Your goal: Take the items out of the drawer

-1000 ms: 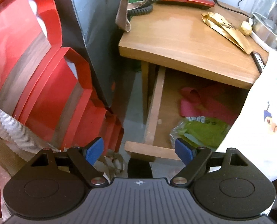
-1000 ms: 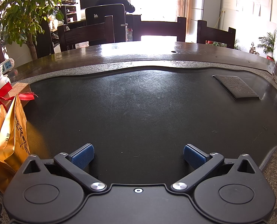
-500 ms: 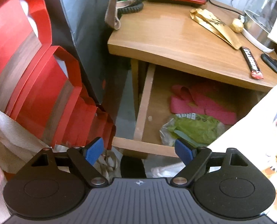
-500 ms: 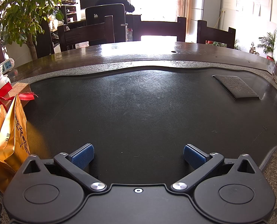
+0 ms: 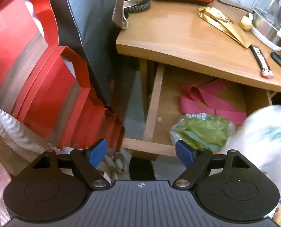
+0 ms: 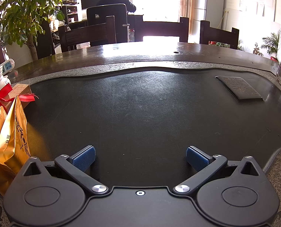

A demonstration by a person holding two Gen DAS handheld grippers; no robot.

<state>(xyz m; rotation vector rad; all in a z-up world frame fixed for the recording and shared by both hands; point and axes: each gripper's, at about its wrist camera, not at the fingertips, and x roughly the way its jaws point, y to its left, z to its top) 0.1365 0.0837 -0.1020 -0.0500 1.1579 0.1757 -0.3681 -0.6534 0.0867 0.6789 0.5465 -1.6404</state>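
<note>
1. Drawer (image 5: 155, 102) stands pulled out beneath the wooden table (image 5: 174, 36); it holds a green plastic bag (image 5: 201, 130) near the front rail and a pink strap (image 5: 210, 102) lying behind it, the two touching or overlapping.
2. Judgement on handling: the bag looks light, soft and crinkly, likely slippery film; pinch a gathered fold near its top rather than the flat face. The strap looks limp and light; take it at a fold, and expect it to trail.
3. Your left tool (image 5: 141, 153) hovers above the drawer's front rail, fingers apart and holding nothing; the bag sits just beyond its right fingertip.
4. A blurred white cloth or bag (image 5: 263, 138) covers the drawer's right side; what lies under it cannot be told.
5. Red paper bags (image 5: 36, 79) and a black paper bag (image 5: 95, 37) crowd the left of the drawer.
6. Your right tool (image 6: 140, 158) rests over a dark table (image 6: 150, 104), fingers apart, empty, well away from the gold packets (image 6: 10, 141).
</note>
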